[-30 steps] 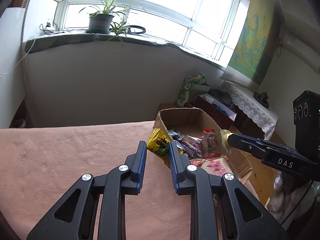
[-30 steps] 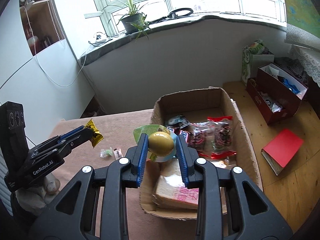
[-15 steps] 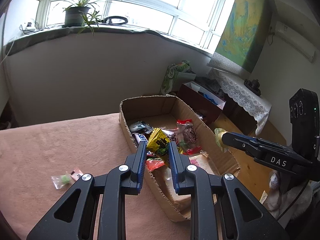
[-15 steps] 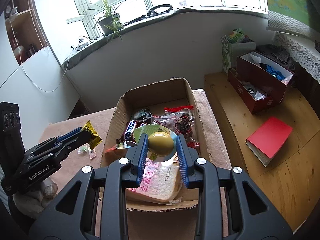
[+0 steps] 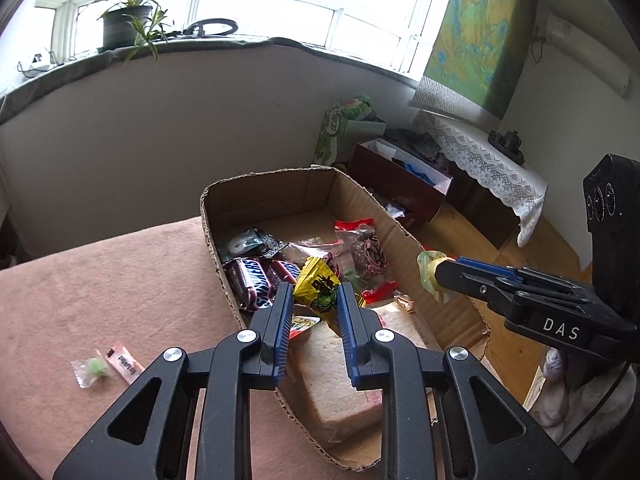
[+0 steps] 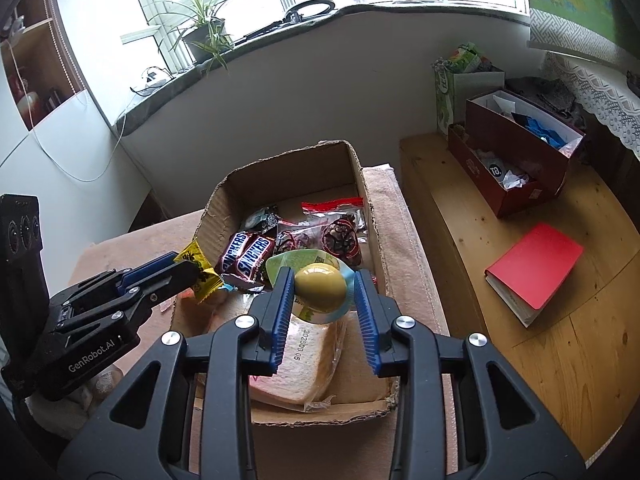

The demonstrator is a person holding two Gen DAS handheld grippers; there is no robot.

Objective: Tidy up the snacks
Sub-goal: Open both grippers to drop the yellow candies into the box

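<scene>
My left gripper is shut on a yellow snack packet and holds it above the open cardboard box. My right gripper is shut on a yellow egg-shaped snack in a clear wrapper, also above the box. In the box lie Snickers bars, red-edged packets and a wrapped bread slice. The left gripper also shows in the right wrist view, and the right gripper shows in the left wrist view.
The box stands on a pink cloth-covered table. Two small wrapped sweets lie on the cloth left of the box. A wooden bench to the right carries a red book and a dark red box.
Both grippers have moved from beside the box to over it, each still holding its snack. The left gripper has come in from the cloth side.
</scene>
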